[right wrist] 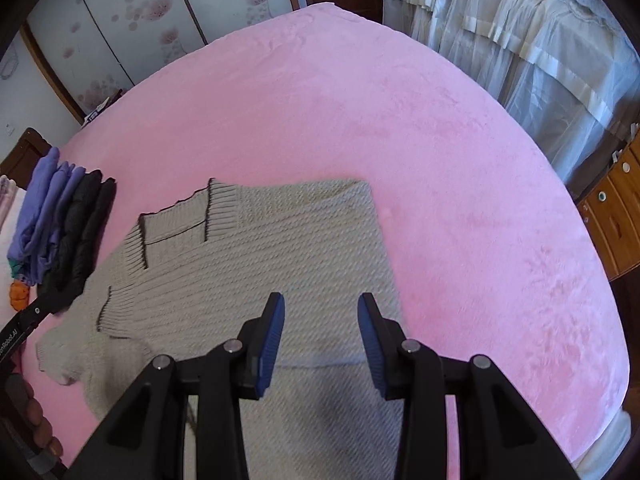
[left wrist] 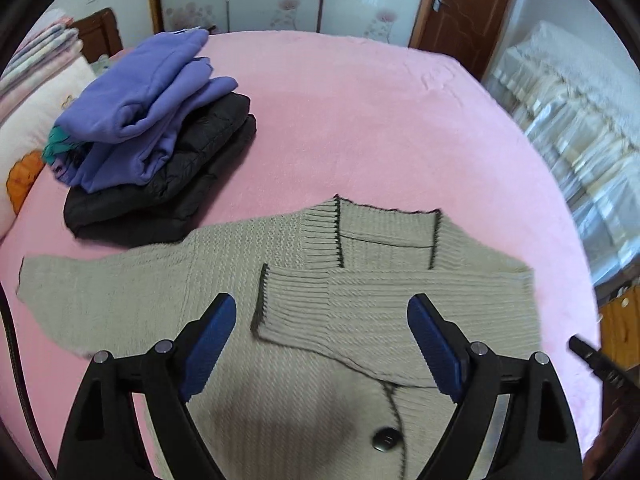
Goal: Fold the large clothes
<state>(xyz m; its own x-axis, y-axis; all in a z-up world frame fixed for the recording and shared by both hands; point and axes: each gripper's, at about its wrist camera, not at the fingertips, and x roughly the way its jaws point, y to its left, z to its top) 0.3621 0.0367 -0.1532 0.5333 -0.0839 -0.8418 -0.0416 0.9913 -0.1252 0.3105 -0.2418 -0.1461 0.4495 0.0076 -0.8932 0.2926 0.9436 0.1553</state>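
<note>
A beige knit cardigan [left wrist: 360, 320] lies flat on a pink bedspread [left wrist: 360, 120], one sleeve folded across its chest, the other stretched out sideways. The left gripper [left wrist: 322, 344] hovers above it with jaws spread wide and empty; the right gripper [right wrist: 321, 344] hangs over the cardigan's side, jaws parted, pinching nothing. Beside the collar sits a stack of folded purple clothes [left wrist: 152, 116] on a folded black jacket [left wrist: 172, 196]

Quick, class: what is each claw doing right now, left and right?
Left claw: open, holding nothing, above the cardigan.
Right claw: open, holding nothing, above the cardigan.
</note>
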